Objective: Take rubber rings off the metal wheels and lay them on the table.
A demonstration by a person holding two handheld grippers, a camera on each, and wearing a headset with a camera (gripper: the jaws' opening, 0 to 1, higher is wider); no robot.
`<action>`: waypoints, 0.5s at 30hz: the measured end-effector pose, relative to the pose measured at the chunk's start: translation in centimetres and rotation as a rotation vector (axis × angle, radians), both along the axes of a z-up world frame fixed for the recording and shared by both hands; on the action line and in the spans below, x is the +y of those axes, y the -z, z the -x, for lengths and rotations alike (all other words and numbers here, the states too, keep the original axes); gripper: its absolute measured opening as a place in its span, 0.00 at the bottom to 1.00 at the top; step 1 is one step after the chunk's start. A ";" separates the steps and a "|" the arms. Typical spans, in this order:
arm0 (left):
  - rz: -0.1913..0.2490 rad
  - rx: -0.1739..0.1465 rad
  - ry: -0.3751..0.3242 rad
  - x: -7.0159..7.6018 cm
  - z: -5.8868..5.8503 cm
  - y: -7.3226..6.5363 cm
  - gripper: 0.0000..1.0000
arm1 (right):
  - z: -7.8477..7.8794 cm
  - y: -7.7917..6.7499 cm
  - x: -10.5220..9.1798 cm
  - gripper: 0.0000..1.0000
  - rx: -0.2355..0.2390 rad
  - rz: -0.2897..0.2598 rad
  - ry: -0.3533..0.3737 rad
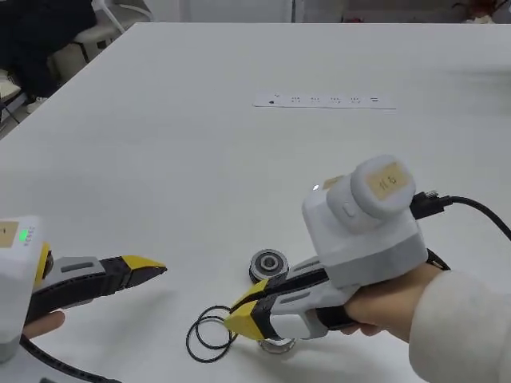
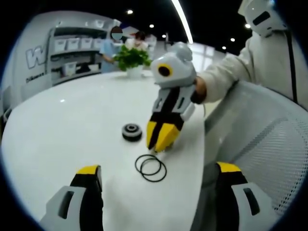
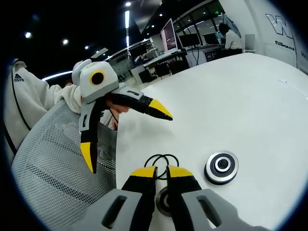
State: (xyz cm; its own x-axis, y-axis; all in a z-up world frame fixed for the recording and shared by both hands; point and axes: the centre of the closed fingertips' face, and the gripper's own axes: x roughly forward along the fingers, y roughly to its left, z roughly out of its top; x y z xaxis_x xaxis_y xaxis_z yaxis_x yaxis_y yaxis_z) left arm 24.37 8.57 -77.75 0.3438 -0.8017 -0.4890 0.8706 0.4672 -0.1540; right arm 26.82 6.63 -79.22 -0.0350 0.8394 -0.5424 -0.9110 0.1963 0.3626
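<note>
1. The right gripper [image 3: 162, 172] has its jaws pinched almost together, with just a sliver of gap at the yellow tips. Can't tell if it's actually nipping anything.
2. In the right gripper view there's a metal wheel [image 3: 163, 201] right under those jaws, peeking through the gap between them. In the head view it sits at about 5 o'clock from the tips, mostly hidden by the gripper body.
3. Two black rubber rings [image 1: 211, 332] are lying flat on the white table [image 1: 160, 144], overlapping each other. In the head view they're at roughly 8 o'clock from the right gripper's tips, and the tips come right up to their edge.
4. A second wheel [image 1: 269, 264] stands on its own on the table at about 1 o'clock from those tips, close by but not touching the gripper. It has a dark band round the outside and a shiny hub.
5. The left gripper [image 2: 158, 168] is spread wide with nothing between the jaws. In the head view it's out at 9 o'clock from the rings, well apart from them.
6. A white power strip [image 1: 323, 100] lies far off at 12 o'clock.
</note>
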 end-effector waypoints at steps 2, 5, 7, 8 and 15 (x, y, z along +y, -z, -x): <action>0.004 0.001 0.000 0.0 0.0 -0.1 0.96 | -0.4 -0.2 -0.2 0.05 -0.005 -0.007 0.012; 0.004 0.002 -0.002 0.0 0.0 -0.1 0.97 | -1.0 -0.6 -0.5 0.05 -0.007 -0.017 0.033; 0.005 0.002 -0.002 0.0 0.0 -0.1 0.97 | -1.6 -1.1 -0.7 0.05 -0.011 -0.035 0.055; 0.006 0.004 -0.004 0.0 -0.1 -0.1 0.96 | -1.8 -1.4 -0.8 0.05 -0.014 -0.040 0.063; 0.029 -0.013 -0.033 0.2 -0.8 -0.8 0.91 | -4.2 -2.7 -2.1 0.06 -0.024 -0.083 0.154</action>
State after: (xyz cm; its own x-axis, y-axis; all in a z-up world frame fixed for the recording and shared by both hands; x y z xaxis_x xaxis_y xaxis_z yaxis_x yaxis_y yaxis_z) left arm 25.13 8.77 -76.92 0.3761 -0.8039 -0.4607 0.8570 0.4909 -0.1569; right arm 31.02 4.53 -76.51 0.1099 0.8759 -0.4697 -0.8812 0.3044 0.3616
